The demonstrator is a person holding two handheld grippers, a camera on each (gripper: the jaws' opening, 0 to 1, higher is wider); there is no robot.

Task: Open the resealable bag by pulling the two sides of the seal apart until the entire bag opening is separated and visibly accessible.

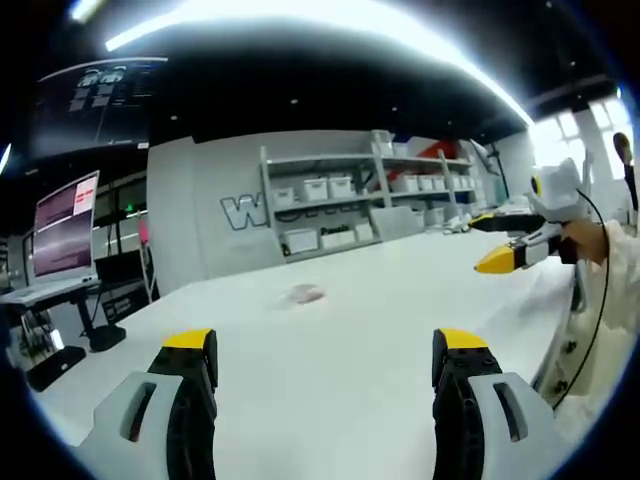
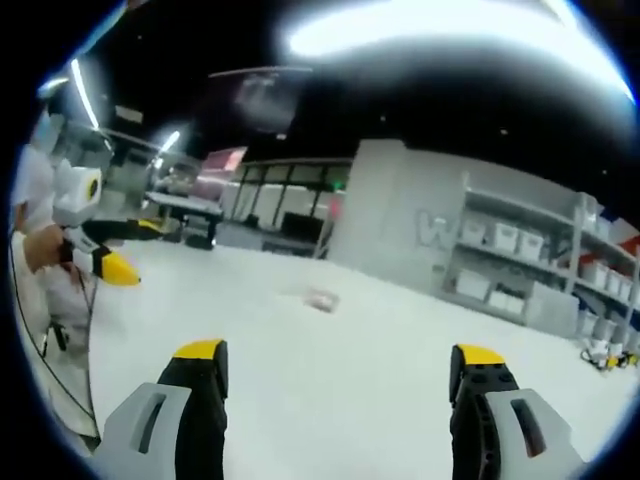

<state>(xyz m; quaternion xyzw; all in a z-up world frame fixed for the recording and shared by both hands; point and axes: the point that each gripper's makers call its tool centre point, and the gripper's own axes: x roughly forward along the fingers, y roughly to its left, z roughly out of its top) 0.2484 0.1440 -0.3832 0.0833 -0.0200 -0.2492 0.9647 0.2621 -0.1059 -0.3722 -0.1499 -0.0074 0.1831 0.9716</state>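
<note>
One resealable bag lies flat on the white table, a small pale patch just above the centre of the left gripper view; in the right gripper view the same bag sits slightly left of centre, equally small and blurred, so whether its seal is shut cannot be told. Nothing touches it, and both grippers are well apart from it.

Two grippers are at work. In the left gripper view, going left to right, a lit monitor stands on a desk at the left edge, a grey wall with shelving carrying white boxes fills the middle, and the right gripper enters at the right edge, held by a person's hand; its yellow-tipped jaws look parted there. Along the bottom the left gripper has its jaws spread wide with bare table between them, holding nothing.

The right gripper view shows what the first does not: at its left edge the left gripper held by a hand of a person in white, then a distant desk and dark windows, then the shelving at the right. Its own gripper at the bottom is likewise spread wide and empty. Nothing stands between either gripper and the bag.
</note>
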